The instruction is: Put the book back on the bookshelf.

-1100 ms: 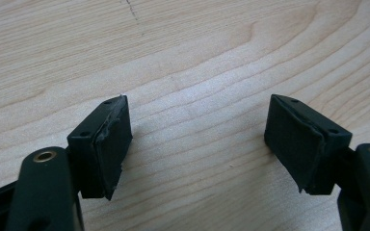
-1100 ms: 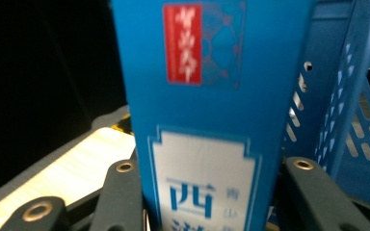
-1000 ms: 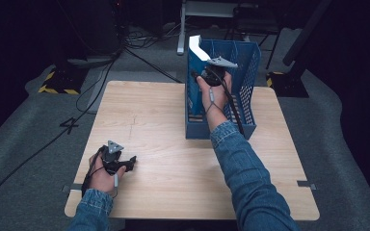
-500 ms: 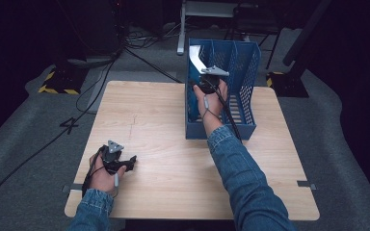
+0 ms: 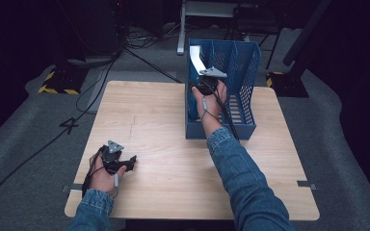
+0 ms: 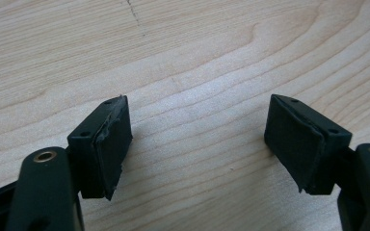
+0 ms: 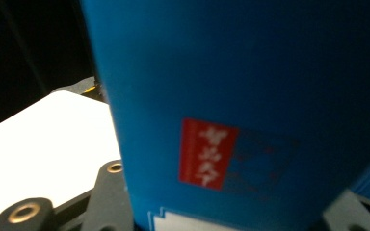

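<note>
A blue file rack (image 5: 248,82) with several upright compartments stands on the far right part of the wooden table (image 5: 164,120). My right gripper (image 5: 206,85) reaches into its left compartment and is shut on a blue folder (image 7: 250,96) with a red label (image 7: 207,154). The folder's white face (image 5: 197,57) leans against the rack's left wall. In the right gripper view the folder sits between the jaws of the right gripper (image 7: 231,211). My left gripper (image 5: 125,163) rests on the table near the front left. Its jaws are wide open, with bare wood between them (image 6: 197,139).
The rack's middle and right compartments (image 5: 236,103) look empty. Cables (image 5: 139,53) and stand bases (image 5: 58,82) lie on the grey floor beyond the table. Bare wood stretches between the two hands.
My right gripper has eased the folder slightly lower into the rack's left compartment. The left hand and its gripper have stayed put.
</note>
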`<state>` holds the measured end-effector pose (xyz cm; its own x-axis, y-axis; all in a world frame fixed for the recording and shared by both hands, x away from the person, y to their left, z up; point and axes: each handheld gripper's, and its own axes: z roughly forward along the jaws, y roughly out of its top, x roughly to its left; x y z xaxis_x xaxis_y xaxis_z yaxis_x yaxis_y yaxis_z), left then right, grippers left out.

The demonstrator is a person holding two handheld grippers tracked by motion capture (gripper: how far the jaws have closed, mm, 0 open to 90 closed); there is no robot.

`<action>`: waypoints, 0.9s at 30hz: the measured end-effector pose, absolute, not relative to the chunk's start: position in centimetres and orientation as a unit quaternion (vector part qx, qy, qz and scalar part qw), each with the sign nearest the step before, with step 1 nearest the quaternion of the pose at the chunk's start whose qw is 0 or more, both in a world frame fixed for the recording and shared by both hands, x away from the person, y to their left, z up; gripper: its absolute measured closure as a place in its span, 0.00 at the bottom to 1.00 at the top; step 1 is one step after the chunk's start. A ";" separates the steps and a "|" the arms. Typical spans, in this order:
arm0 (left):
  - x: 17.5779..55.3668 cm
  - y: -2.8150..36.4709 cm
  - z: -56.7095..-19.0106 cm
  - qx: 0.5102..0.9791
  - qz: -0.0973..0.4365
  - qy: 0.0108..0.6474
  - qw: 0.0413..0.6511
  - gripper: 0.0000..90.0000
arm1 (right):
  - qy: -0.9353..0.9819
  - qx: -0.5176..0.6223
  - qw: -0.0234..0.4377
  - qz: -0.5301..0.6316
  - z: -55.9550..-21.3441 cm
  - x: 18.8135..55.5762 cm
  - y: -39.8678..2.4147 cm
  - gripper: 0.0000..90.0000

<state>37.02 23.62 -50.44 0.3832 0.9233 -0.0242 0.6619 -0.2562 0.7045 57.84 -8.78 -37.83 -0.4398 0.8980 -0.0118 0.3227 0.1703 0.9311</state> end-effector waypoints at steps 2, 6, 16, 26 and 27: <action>37.0 23.6 -50.4 0.766 0.202 0.517 0.323 0.28 | 0.702 0.431 0.294 0.485 -37.7 57.7 -9.3 0.56; 37.0 23.6 -50.4 0.766 0.203 0.517 0.323 0.28 | 0.708 0.417 0.286 0.494 -36.7 56.8 -10.4 0.51; 37.0 23.6 -50.5 0.766 0.203 0.517 0.324 0.28 | 0.710 0.377 0.265 0.532 -33.7 52.2 -13.5 0.46; 37.1 23.7 -50.4 0.766 0.202 0.517 0.324 0.27 | 0.723 0.359 0.237 0.540 -32.8 48.0 -18.6 0.43; 37.1 23.7 -50.4 0.766 0.202 0.517 0.324 0.27 | 0.723 0.359 0.237 0.540 -32.8 48.0 -18.6 0.43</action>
<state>37.13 23.66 -50.44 0.3841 0.9229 -0.0252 0.6605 -0.2556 0.7060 48.05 -18.62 -32.80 -0.6293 0.7759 0.0443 0.2634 0.1593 0.9514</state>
